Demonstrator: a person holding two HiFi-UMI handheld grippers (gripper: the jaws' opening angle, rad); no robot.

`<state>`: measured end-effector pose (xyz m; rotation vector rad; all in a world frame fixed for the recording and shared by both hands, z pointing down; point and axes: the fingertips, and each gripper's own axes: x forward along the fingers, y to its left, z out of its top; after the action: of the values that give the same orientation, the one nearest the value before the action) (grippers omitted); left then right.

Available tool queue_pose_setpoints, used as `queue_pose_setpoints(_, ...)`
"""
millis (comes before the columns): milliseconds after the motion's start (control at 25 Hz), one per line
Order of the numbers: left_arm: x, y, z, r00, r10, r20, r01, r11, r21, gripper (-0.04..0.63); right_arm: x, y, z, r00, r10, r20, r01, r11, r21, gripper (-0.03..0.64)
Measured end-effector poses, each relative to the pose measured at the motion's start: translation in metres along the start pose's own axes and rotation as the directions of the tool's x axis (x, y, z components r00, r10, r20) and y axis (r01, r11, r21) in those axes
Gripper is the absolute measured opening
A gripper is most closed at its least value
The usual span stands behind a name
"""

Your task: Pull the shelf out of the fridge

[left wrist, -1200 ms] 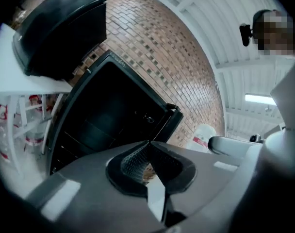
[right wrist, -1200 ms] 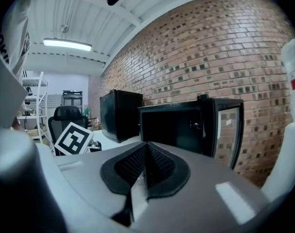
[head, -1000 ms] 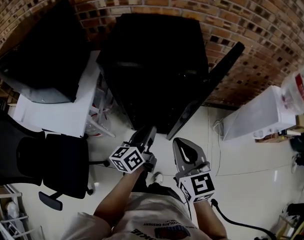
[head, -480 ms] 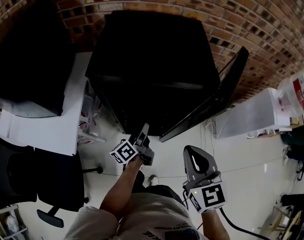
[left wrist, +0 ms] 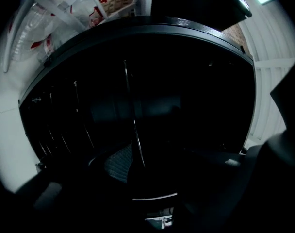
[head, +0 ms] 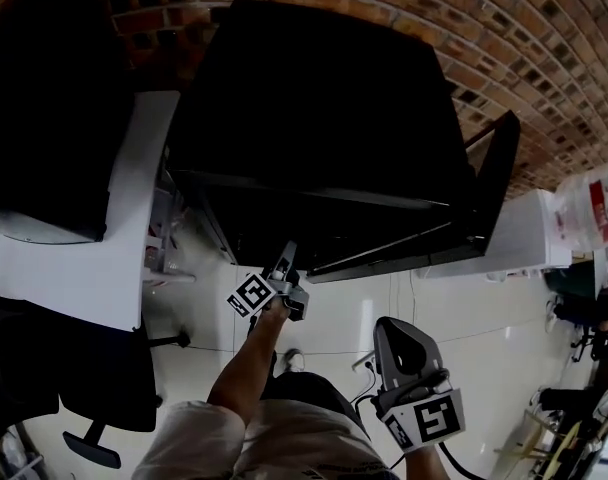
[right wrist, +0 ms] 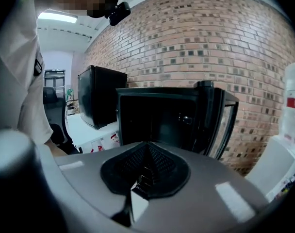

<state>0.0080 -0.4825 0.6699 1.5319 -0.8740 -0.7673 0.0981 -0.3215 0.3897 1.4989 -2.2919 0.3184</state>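
Note:
The black fridge (head: 314, 118) stands against the brick wall with its door (head: 489, 183) swung open to the right. My left gripper (head: 284, 258) reaches level into the dark opening at the front edge. In the left gripper view, thin wires of the shelf (left wrist: 134, 125) cross the dark inside, and one bright rod ends just over a ribbed pad (left wrist: 118, 161). That gripper's (left wrist: 157, 174) jaws have just been opening and stand wide; I cannot tell if anything touches them. My right gripper (head: 409, 353) hangs back at the lower right, and its pads (right wrist: 138, 178) are shut on nothing.
A second black cabinet (head: 44, 118) sits on a white table (head: 94, 268) to the left, with a black office chair (head: 94, 368) below it. A white appliance (head: 519, 238) and a plastic bottle (head: 594, 208) stand to the right of the door.
My left gripper has dropped and gone forward from beside the right one to the fridge's opening, rolling as it went. The right gripper has drawn back toward the lower right.

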Motion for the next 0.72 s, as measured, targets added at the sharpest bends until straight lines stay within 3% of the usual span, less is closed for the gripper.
queue_pose_setpoints(200,0.018,0.015,0.001,1.0,0.001,-0.008,-0.001,0.999,-0.034,0.215,0.014,0.008,-0.008,0.999,0.0,-0.034,0.001,1.0,0.014,0.005)
queue_pose_setpoints(480,0.045,0.025,0.02,0.999,-0.002,0.042,0.004,0.999,-0.038,0.202,0.018,0.005,-0.019,0.997,-0.025,-0.075,0.027,0.999,0.02,0.005)
queue_pose_setpoints(720,0.069,0.026,0.029,0.997,0.0,0.077,0.001,1.0,-0.018,0.08,0.018,-0.003,-0.031,0.991,-0.055,-0.12,0.061,0.997,0.048,0.005)
